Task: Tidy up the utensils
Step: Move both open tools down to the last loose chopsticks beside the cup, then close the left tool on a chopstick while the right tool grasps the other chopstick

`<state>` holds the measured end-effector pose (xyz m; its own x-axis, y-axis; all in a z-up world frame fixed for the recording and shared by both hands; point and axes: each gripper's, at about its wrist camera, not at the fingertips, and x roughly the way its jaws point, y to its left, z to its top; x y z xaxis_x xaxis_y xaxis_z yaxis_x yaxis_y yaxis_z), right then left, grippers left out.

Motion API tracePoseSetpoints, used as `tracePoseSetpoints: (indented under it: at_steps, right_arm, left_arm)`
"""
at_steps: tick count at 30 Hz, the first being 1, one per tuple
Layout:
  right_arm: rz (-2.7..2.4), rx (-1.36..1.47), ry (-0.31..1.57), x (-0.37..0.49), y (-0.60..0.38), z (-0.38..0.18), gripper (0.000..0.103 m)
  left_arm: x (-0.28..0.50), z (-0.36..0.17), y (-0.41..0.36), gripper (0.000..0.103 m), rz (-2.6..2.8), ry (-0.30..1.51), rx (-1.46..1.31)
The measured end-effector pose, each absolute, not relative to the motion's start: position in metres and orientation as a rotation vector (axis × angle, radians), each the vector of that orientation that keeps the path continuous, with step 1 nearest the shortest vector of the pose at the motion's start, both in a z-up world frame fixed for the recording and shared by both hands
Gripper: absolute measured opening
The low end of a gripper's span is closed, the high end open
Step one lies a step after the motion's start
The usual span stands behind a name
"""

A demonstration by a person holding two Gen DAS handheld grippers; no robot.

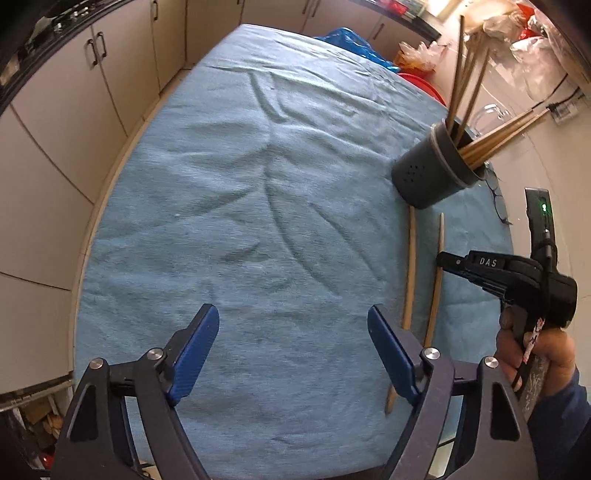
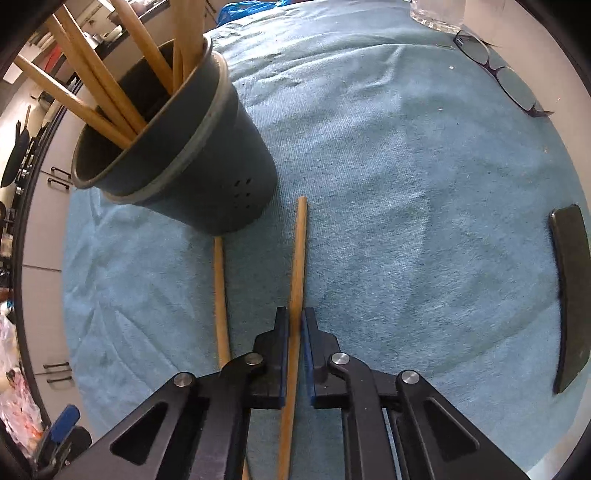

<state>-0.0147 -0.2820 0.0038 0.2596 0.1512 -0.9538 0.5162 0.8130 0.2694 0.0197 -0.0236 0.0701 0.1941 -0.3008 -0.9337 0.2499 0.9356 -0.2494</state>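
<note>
A dark grey holder (image 2: 207, 155) with several wooden sticks in it stands on the blue cloth (image 2: 406, 184); it also shows in the left wrist view (image 1: 432, 166). Two wooden sticks lie on the cloth in front of it. My right gripper (image 2: 294, 325) is shut on the right stick (image 2: 298, 258), low at the cloth. The other stick (image 2: 220, 295) lies just left of it. In the left wrist view the two sticks (image 1: 410, 266) (image 1: 437, 273) lie at the right, with my right gripper (image 1: 448, 260) over them. My left gripper (image 1: 293, 332) is open and empty above the cloth.
Eyeglasses (image 2: 498, 74) lie at the far right of the cloth, near a clear glass (image 2: 439, 14). A black flat object (image 2: 570, 295) lies at the right edge. Cabinets (image 1: 55, 110) run along the left of the table. Plastic bags (image 1: 417, 55) sit beyond the far edge.
</note>
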Motion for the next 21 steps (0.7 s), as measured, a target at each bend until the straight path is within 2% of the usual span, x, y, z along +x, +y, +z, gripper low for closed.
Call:
tracePoseSetpoints:
  at_steps: [8,11,15,19,21]
  right_arm:
    - [-0.277,0.647,1.272,-0.063,-0.311,0.016,0.008]
    - [-0.281,0.646,1.255,-0.080,-0.322,0.024,0.008]
    - [-0.275,0.644,1.240,-0.095,-0.343,0.033,0.008]
    - [-0.267,0.647,1.229,-0.103,-0.350,0.036,0.008]
    - [-0.261,0.640,1.224,-0.105,-0.349,0.037,0.008]
  left_arm:
    - [0.021,0.056,-0.091,0.079,-0.513,1.364,0.027]
    - [0.026,0.043,-0.121,0.072,-0.536,1.397,0.054]
    - [0.030,0.029,-0.153,0.054,-0.557,1.434,0.073]
    - [0.036,0.023,-0.177,0.051,-0.545,1.423,0.110]
    - [0.041,0.018,-0.184,0.036,-0.514,1.416,0.137]
